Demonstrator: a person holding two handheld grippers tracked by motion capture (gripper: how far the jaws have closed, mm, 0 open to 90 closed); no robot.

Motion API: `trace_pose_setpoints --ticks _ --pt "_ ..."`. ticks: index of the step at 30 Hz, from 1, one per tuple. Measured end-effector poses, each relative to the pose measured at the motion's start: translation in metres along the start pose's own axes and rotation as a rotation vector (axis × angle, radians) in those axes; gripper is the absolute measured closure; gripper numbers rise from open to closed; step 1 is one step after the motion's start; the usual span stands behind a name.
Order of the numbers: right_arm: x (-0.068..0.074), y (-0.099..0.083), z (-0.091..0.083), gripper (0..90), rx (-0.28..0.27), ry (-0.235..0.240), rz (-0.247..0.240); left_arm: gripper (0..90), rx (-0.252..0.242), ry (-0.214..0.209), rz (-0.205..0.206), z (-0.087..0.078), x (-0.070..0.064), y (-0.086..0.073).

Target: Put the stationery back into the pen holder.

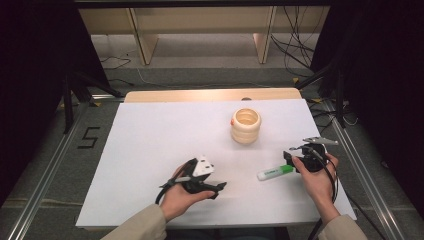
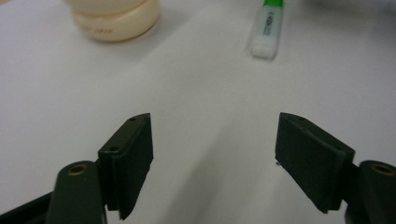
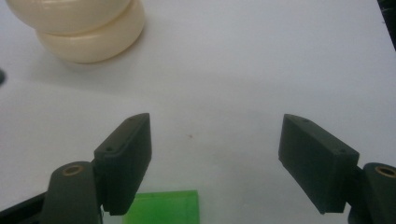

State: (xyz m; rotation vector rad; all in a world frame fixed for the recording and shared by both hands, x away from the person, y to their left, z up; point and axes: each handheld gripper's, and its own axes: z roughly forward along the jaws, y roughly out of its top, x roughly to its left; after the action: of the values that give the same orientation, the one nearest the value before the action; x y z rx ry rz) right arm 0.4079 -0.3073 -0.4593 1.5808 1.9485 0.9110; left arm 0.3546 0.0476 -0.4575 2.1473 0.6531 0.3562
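While the right gripper (image 1: pixel 289 159) stood over the green cap end of the highlighter (image 1: pixel 274 172), its jaws were spread wide with nothing between them, and the step in hand looked like the pick-up of that pen. In the right gripper view the green cap (image 3: pixel 161 207) sat under the left jaw rather than midway in the gap, so a good grasp would likely have called for shifting the gripper sideways until the barrel lay centred, lowering to the sheet, and closing across the barrel's short width.

The highlighter lay flat on the white sheet (image 1: pixel 150 140), near the front right corner of the table, well apart from the cream ribbed cup (image 1: pixel 245 125) that stood upright toward the far edge. Its long axis ran roughly along the front edge, tilted slightly: the green cap pointed toward the right edge and a little away, the white body toward the left and front.

The left gripper (image 1: pixel 215 187) rested low near the front edge, jaws also wide and empty, with highlighter (image 2: pixel 268 28) and cup (image 2: pixel 114 21) ahead of it.
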Motion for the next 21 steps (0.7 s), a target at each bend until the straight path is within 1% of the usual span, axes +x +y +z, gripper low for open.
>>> trace_pose_setpoints --ticks 2,3,4,5,7,8,9,11,14,15,16,18,20,21 --pt "0.0 0.0 0.0 26.3 0.001 0.0 0.0 28.5 0.013 -0.009 0.04 0.014 -0.007 0.012" --pt "0.0 0.0 0.0 26.2 0.001 -0.001 0.0 30.7 0.022 -0.017 0.066 0.023 -0.01 0.018" --pt "0.0 0.0 0.0 26.2 -0.001 -0.001 0.003 32.4 0.035 -0.036 0.107 0.039 -0.017 0.031" --pt "-0.001 0.0 0.0 26.1 -0.003 -0.002 0.002 33.2 0.035 -0.036 0.107 0.039 -0.017 0.031" --pt "-0.001 0.0 0.0 26.1 -0.005 -0.001 0.006 34.8 0.054 -0.064 0.133 0.056 -0.024 0.041" --pt "-0.001 0.0 0.0 26.1 -0.006 -0.003 0.008 34.9 0.087 -0.083 0.157 0.071 -0.029 0.051" --pt "-0.001 0.0 0.0 26.0 -0.007 -0.003 0.008 35.5 0.087 -0.083 0.157 0.071 -0.029 0.051" --pt "-0.001 0.0 0.0 25.9 -0.008 -0.003 0.008 36.4 0.113 -0.098 0.165 0.084 -0.032 0.06" --pt "-0.002 0.001 0.0 25.0 -0.009 -0.006 0.007 38.8 0.137 -0.107 0.179 0.099 -0.037 0.072" --pt "-0.003 0.0 0.0 24.8 -0.012 -0.006 0.009 39.9 0.153 -0.109 0.19 0.108 -0.04 0.077" --pt "-0.003 0.001 0.0 24.8 -0.011 -0.007 0.013 40.5 0.153 -0.109 0.19 0.108 -0.04 0.077" --pt "-0.004 0.001 0.0 24.8 -0.012 -0.011 0.012 41.4 0.169 -0.108 0.202 0.116 -0.042 0.081" --pt "-0.005 0.001 0.0 24.7 -0.013 -0.013 0.015 42.4 0.187 -0.119 0.205 0.127 -0.046 0.085" --pt "-0.005 0.001 0.0 24.7 -0.013 -0.013 0.015 42.8 0.187 -0.119 0.205 0.127 -0.046 0.085"
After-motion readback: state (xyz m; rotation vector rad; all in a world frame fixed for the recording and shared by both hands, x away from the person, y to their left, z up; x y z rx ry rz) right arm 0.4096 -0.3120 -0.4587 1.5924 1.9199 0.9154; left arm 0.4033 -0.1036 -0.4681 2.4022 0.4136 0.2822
